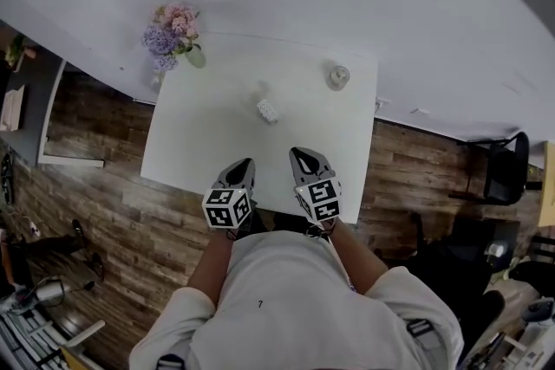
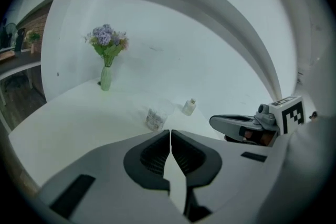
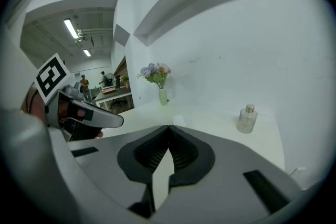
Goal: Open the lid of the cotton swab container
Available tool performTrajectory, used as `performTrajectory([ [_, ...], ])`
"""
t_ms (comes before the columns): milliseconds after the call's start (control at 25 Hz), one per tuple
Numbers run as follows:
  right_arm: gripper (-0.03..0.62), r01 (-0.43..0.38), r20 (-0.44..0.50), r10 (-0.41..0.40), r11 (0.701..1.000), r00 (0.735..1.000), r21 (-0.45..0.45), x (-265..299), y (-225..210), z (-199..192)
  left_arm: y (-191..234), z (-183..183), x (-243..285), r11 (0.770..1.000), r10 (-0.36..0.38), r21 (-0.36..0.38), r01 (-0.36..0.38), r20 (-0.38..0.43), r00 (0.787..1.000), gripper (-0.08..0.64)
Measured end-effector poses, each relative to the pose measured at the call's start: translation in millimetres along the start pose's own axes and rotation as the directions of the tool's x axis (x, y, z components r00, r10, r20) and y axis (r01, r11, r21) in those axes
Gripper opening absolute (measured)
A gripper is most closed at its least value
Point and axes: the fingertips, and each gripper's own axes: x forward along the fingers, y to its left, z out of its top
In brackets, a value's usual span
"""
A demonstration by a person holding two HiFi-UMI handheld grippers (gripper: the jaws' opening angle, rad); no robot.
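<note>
The cotton swab container (image 1: 267,110) is a small clear tub with its lid on, standing mid-table; it shows in the left gripper view too, as the cotton swab container (image 2: 155,119). My left gripper (image 1: 246,163) hovers over the table's near edge, shut with nothing in it, jaws (image 2: 170,131) touching. To its right my right gripper (image 1: 298,154) is also shut and empty, its jaws (image 3: 168,127) closed. Both sit well short of the container. In the right gripper view the container (image 3: 178,120) only peeks over the jaws.
A glass bottle (image 1: 338,77) stands at the far right of the white table (image 1: 199,143). A vase of flowers (image 1: 173,39) is at the far left corner by the wall. Wooden floor surrounds the table; a dark chair (image 1: 503,169) stands to the right.
</note>
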Motion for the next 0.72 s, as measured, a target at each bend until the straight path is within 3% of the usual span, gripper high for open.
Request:
performTrajectory([
  [200,-0.002,0.082,0.079,-0.080,0.996,0.994,-0.029,-7.4,9.9,41.8,2.0,49.1,-15.9,0.993,-0.067,0.107,0.057,0.096,0.993,0.021],
  [440,-0.003,0.192,0.167,-0.188,0.981,0.968,-0.009,-7.7,40.0,89.2,19.2,99.6,-54.7,0.967,-0.150,0.230,0.110,0.163,0.975,0.021],
  [560,-0.003,0.255,0.223,-0.252,0.967,0.942,0.018,-17.5,52.8,112.7,28.4,126.0,-80.1,0.957,-0.199,0.256,0.140,0.220,0.955,0.021],
  [720,-0.002,0.366,0.285,-0.358,0.930,0.889,0.027,-37.4,65.2,142.8,34.6,160.2,-103.2,0.926,-0.256,0.346,0.152,0.279,0.925,0.021],
])
